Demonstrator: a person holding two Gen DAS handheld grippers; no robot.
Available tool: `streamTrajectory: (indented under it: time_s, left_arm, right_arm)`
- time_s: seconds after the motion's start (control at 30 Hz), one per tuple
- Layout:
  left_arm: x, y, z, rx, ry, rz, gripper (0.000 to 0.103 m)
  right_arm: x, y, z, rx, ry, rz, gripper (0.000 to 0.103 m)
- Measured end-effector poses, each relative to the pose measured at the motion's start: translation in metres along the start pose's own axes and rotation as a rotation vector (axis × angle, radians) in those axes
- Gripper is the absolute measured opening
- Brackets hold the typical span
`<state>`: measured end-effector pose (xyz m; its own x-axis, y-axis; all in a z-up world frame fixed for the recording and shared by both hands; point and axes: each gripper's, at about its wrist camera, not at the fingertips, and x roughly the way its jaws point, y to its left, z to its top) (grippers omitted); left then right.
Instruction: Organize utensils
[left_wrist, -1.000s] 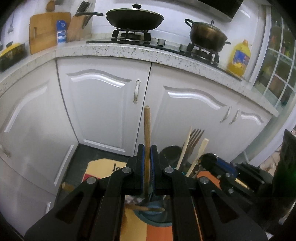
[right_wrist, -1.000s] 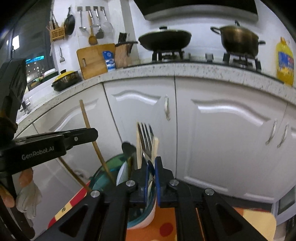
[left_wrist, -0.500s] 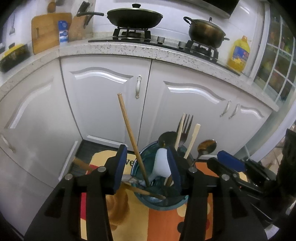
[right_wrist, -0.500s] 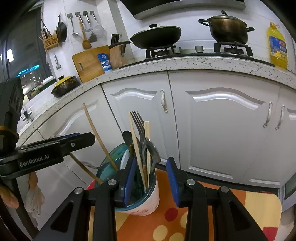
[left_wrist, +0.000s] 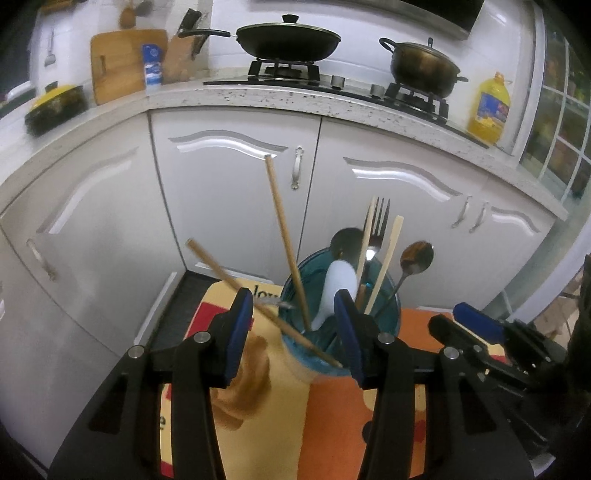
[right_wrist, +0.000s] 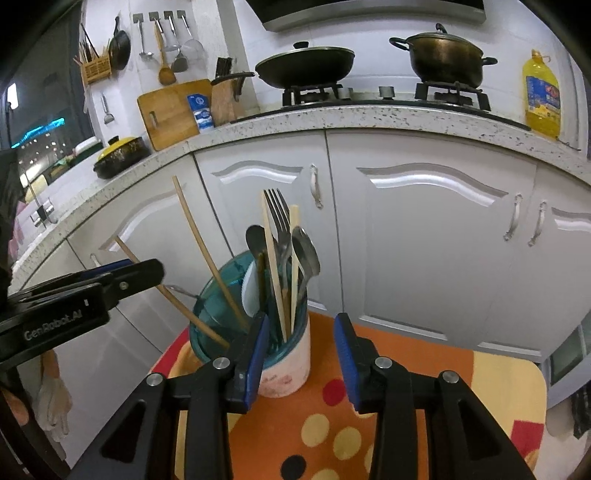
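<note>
A white utensil cup (right_wrist: 286, 363) with a teal glass insert (left_wrist: 388, 314) stands on an orange mat. It holds a fork (left_wrist: 377, 221), a metal spoon (left_wrist: 416, 255), a white spoon (left_wrist: 340, 282), pale flat sticks and two long wooden sticks (left_wrist: 286, 236) that lean left. My left gripper (left_wrist: 293, 332) is open just short of the cup, and the lower stick crosses the gap untouched. My right gripper (right_wrist: 300, 354) is in front of the cup; its jaws are opening with nothing pressed between them. The left gripper (right_wrist: 110, 280) shows at the left of the right wrist view.
The orange mat (right_wrist: 332, 424) with coloured dots covers a small surface. White cabinet doors (right_wrist: 424, 240) stand close behind it. Above them a speckled counter (left_wrist: 295, 99) carries a stove with a wok (left_wrist: 288, 37), a pot (left_wrist: 424, 66) and a yellow oil bottle (left_wrist: 489, 107).
Both grippers went from shut to open. The left one let go of a wooden stick, the right one a metal utensil, into the cup. Both drew back from the cup.
</note>
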<state>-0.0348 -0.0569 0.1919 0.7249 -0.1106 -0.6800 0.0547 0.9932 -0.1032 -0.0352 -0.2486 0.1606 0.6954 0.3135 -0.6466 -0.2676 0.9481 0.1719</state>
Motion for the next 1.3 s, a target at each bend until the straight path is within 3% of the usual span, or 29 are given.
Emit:
streamTrajectory:
  time_s: [0.77, 1.3]
  left_arm:
    - [-0.047, -0.007, -0.036, 0.005, -0.056, 0.013, 0.045]
    - [-0.068, -0.011, -0.045, 0.039, -0.097, 0.103, 0.045]
  right_arm:
    - [-0.042, 0.031, -0.016, 0.015, -0.013, -0.028, 0.040]
    - [-0.059, 0.039, -0.017, 0.012, -0.031, -0.043, 0.041]
